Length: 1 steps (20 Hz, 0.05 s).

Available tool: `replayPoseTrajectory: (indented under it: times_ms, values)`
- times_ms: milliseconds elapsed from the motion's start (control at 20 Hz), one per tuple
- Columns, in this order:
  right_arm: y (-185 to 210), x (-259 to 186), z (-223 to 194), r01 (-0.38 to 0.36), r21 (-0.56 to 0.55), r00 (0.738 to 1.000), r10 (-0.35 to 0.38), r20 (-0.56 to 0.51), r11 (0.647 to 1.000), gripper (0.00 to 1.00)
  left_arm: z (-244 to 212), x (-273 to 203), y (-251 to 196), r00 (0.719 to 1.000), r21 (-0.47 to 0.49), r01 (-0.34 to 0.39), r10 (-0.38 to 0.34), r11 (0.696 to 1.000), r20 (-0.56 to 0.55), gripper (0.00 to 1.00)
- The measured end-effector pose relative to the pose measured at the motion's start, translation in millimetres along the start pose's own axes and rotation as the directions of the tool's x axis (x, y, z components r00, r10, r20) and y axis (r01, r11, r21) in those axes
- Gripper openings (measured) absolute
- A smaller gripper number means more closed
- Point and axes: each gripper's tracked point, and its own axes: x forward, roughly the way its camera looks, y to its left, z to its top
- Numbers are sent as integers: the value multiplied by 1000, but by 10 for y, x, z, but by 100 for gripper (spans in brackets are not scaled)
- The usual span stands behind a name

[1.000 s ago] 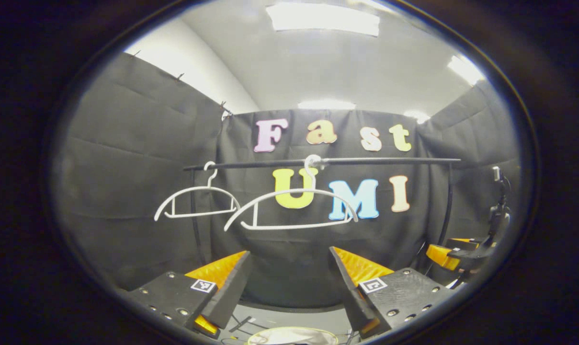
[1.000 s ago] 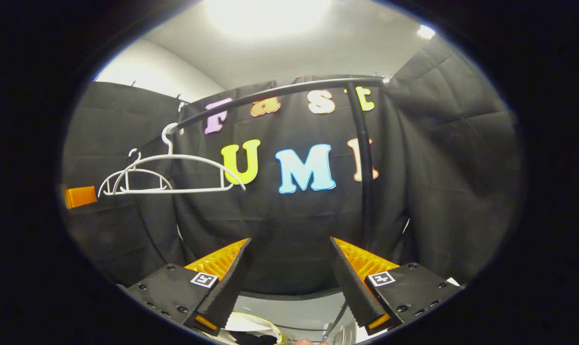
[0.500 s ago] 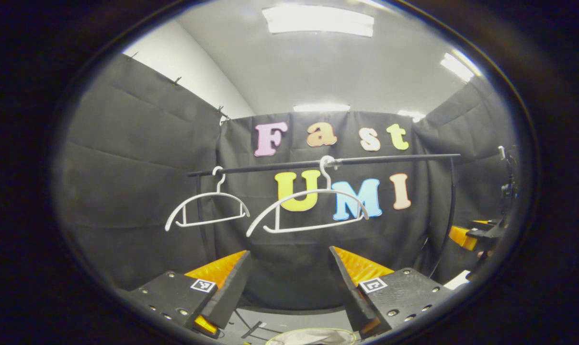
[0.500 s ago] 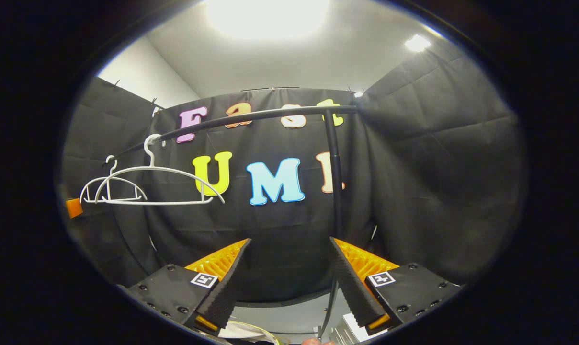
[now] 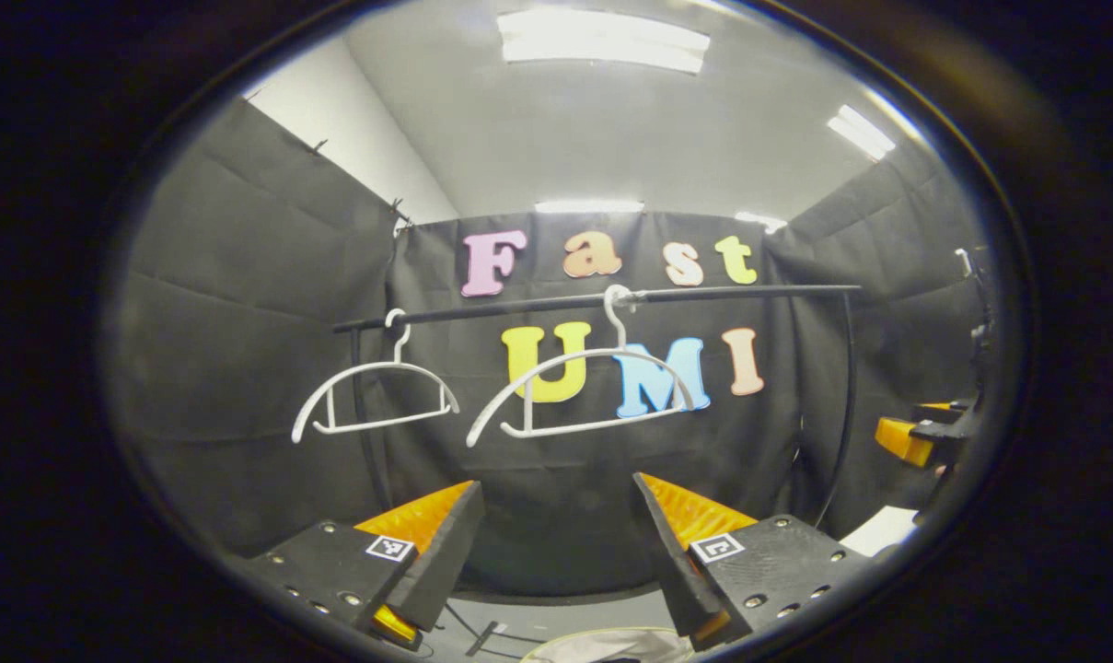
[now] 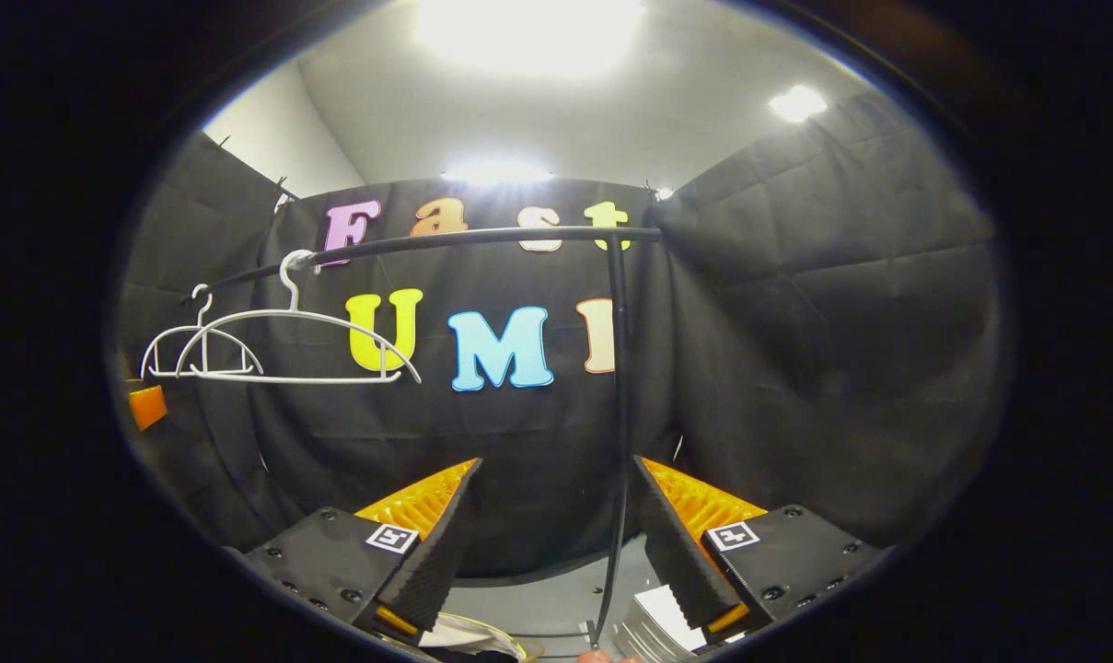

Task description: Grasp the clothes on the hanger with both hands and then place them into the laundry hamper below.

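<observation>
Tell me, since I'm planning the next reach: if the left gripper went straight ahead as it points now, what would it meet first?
Probably the black cloth wall. The left gripper is open and holds nothing. The nearer white hanger and the rail sit above its line, though depth is hard to judge.

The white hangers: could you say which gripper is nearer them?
Left. The hangers hang ahead of the left gripper; the right gripper sees them smaller, off to its left.

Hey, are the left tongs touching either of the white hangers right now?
Apart. The left gripper view shows the left tongs open, low, with bare wall between them and both hangers on the rail.
</observation>
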Motion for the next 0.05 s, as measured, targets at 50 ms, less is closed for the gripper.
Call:
replayPoseTrajectory:
  times_ms: [50]
  values:
    - [-7, -9, 0, 6, -8, 1000, -6, -1, 1000, 93, -22, 20, -50, 1000, 8, 13, -13, 1000, -5, 90]
